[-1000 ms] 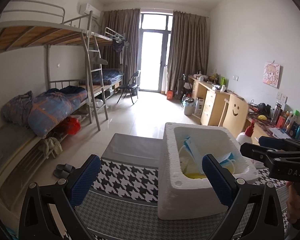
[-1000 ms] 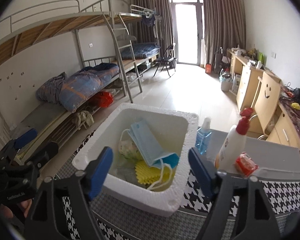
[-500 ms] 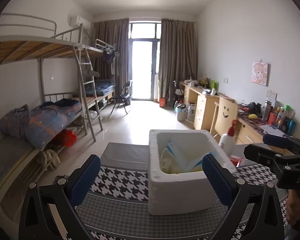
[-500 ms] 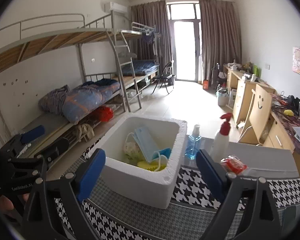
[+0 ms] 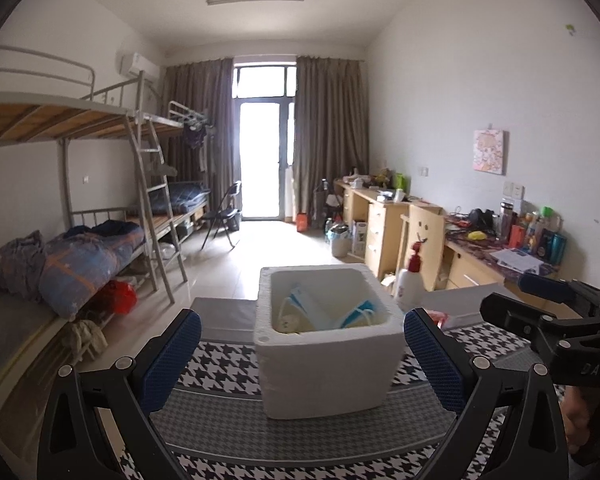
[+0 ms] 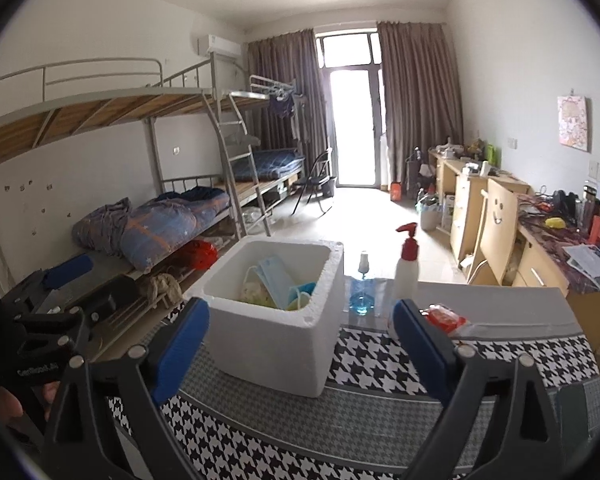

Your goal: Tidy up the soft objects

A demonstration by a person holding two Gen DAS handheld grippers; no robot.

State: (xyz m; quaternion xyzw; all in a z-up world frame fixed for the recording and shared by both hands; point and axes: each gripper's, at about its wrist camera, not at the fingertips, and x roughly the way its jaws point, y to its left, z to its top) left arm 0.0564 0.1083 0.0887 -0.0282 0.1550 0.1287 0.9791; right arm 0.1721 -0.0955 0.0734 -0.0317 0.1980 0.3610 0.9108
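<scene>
1. A dorm room with bunk beds (image 6: 172, 200) and desks; in front, a table under a houndstooth cloth (image 6: 380, 360).
2. A white foam box (image 6: 276, 320) stands on the cloth, holding the soft things together: blue face masks (image 6: 278, 280) and something yellow.
3. A spray bottle (image 6: 406, 268) and a red packet (image 6: 444, 316) stay outside, probably as non-soft items.
4. The left gripper (image 5: 302, 360) and right gripper (image 6: 300, 352) both gape wide, holding nothing, held back from the box.

foam box (image 5: 328, 376) contents half-hidden (wall), desk clutter (image 5: 532, 232) indistinct
</scene>
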